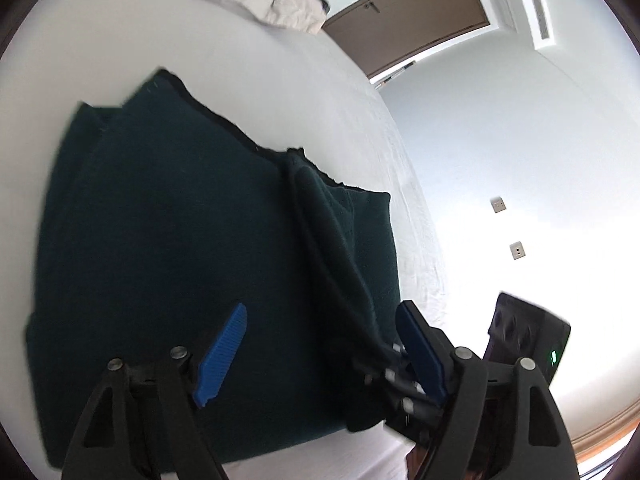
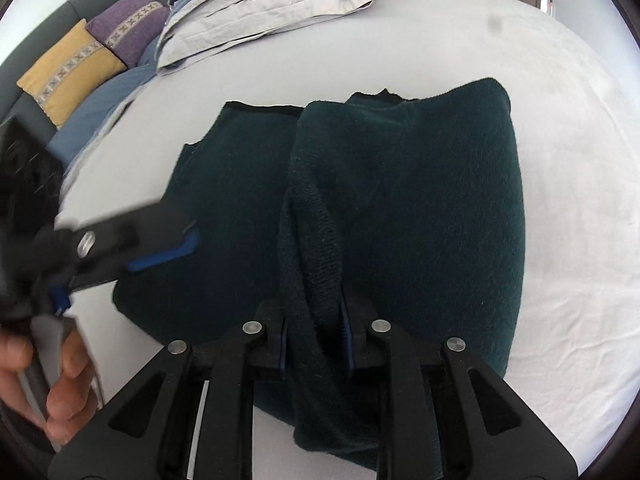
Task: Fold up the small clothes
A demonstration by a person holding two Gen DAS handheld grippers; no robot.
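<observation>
A: Biggest thing first: the white bed (image 2: 560, 240) spreads out beyond both sets of jaws, and the dark green garment (image 2: 420, 200) lies on it, straight ahead of the right gripper (image 2: 316, 344).

B: And the right gripper's jaws stand narrow, pinched on a raised ridge of that garment. The fold runs up from between the blue pads and away from them.

A: The left gripper (image 1: 320, 352) sits over the garment's near edge, jaws spread wide, nothing between the pads. The flat cloth lies under and ahead of them.

B: Its right finger (image 1: 420, 352) is just beside the pinched ridge.

A: Farther off past the jaws, folded bedding (image 2: 272, 4), then a yellow cushion (image 2: 68, 72) and a purple cushion (image 2: 128, 24).
</observation>
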